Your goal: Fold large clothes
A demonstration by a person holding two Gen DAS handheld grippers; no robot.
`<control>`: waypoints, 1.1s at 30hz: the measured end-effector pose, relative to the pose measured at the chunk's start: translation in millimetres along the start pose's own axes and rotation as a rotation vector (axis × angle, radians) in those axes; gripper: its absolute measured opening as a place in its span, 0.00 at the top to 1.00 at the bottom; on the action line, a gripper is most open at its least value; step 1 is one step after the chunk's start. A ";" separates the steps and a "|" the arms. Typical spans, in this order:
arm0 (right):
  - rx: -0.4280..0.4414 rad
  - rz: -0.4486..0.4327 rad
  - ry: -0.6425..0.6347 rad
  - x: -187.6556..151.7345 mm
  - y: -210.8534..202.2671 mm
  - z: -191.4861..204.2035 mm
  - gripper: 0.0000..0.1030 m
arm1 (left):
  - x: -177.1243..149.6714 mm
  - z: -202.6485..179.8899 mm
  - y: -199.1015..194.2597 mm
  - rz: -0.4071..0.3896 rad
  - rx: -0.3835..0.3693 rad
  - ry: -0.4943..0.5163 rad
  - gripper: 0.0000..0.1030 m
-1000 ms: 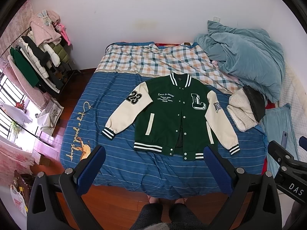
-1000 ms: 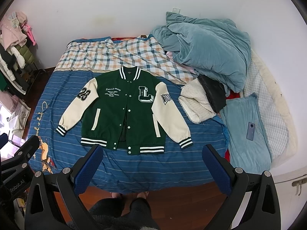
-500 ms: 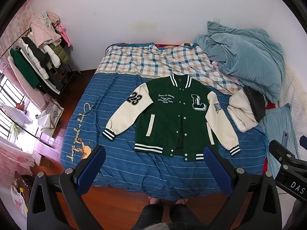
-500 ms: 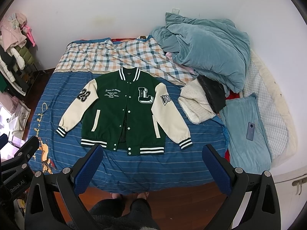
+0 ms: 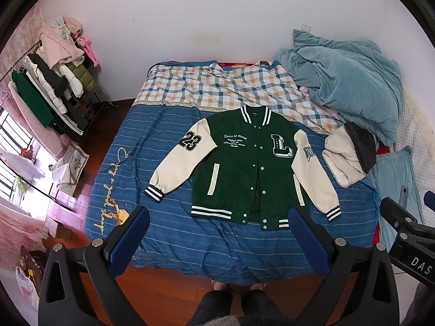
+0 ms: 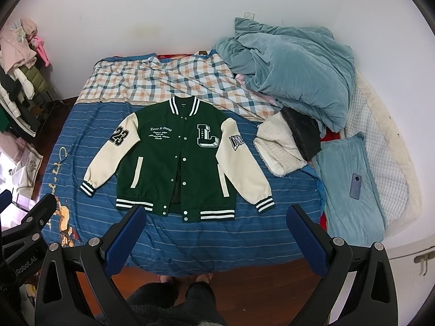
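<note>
**Varsity jacket laid flat, both tools high and unloaded**

Left wrist view. Your left hand-held gripper (image 5: 218, 229) hangs above the foot of the bed (image 5: 168, 225), jaws spread wide, nothing between the blue pads. The jacket (image 5: 244, 171) lies face up on the blue striped cover, collar toward the wall, front snapped most of the way with the lower placket gaping a little. Both cream sleeves angle out and down; the one with the "23" patch (image 5: 191, 142) reaches toward the bed's left edge. At the frame's right edge, part of the other tool shows.

Judgement on handling: the body looks like thick wool-type cloth, the sleeves like smooth faux leather. Expect weight and bulk; folds will want to spring back, and the sleeve material may slide in the pads. The ribbed cuffs and hem band look the surest places to pinch.

Right wrist view. Your right hand-held gripper (image 6: 217, 224) is likewise released and empty, well above the bed. From here the near hem (image 6: 217, 214) sits closest to you, and the sleeve with the shoulder badge ends in a striped cuff (image 6: 265, 203) just off the hem's corner. A cream throw (image 6: 280, 149) and a heaped teal duvet (image 6: 296, 68) lie near that sleeve; a phone (image 6: 355, 186) rests on the teal pillow farther right.

Take each sleeve at its cuff, I'd say, and keep the right one clear of the throw when you swing it in.
</note>
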State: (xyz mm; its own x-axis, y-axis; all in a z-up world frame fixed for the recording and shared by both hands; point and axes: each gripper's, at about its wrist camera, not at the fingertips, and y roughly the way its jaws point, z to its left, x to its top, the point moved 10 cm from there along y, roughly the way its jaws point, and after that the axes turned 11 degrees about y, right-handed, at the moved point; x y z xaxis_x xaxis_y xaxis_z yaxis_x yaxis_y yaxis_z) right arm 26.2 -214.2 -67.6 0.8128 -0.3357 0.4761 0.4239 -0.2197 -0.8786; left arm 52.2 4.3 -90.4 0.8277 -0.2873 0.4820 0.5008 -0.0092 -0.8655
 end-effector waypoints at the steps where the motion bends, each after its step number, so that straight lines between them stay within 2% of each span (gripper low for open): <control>1: 0.000 0.000 0.001 -0.4 0.1 -0.2 0.00 | 11.2 -0.2 -1.4 0.002 -0.001 0.002 0.00; 4: 0.009 0.012 0.017 1.8 6.4 4.7 0.00 | 18.6 3.4 4.6 0.000 0.006 0.002 0.00; 8: 0.108 0.015 0.132 5.2 34.8 0.7 0.00 | 38.0 21.7 29.2 -0.070 0.067 0.001 0.00; 11: 0.085 0.054 0.241 -2.0 77.3 -18.2 0.00 | 51.6 30.8 60.6 -0.107 0.106 -0.006 0.00; 13: 0.063 0.065 0.345 -6.2 114.6 -45.7 0.01 | 56.3 31.7 95.4 -0.091 0.132 -0.006 0.00; 17: -0.009 0.139 0.513 -22.3 202.9 -111.0 0.18 | 53.6 24.7 165.6 -0.015 0.156 -0.009 0.00; 21: -0.013 0.217 0.650 -42.0 312.5 -175.0 0.17 | 48.3 7.2 245.9 0.074 0.185 -0.004 0.00; 24: -0.026 0.234 0.717 -52.3 401.9 -222.2 0.14 | 45.4 -9.9 318.0 0.149 0.232 0.024 0.00; 27: -0.067 0.290 0.755 -69.7 495.2 -259.4 0.13 | 36.4 -27.5 380.5 0.212 0.250 0.034 0.00; 28: -0.068 0.315 0.772 -77.3 530.4 -270.1 0.13 | 35.2 -30.5 391.5 0.226 0.251 0.034 0.00; 30: -0.082 0.358 0.807 -90.4 583.9 -282.6 0.13 | 24.6 -47.2 441.1 0.276 0.232 0.032 0.00; 33: -0.072 0.387 0.884 -108.9 649.3 -297.8 0.13 | 14.6 -70.9 495.8 0.333 0.217 0.054 0.00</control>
State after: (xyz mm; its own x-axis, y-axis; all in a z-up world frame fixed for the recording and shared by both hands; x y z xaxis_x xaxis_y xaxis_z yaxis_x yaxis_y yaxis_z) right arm 94.0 -593.1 -679.1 0.2843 -0.9581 0.0350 0.1405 0.0056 -0.9901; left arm 294.6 -72.3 -522.1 0.9420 -0.2909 0.1673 0.2544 0.2937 -0.9214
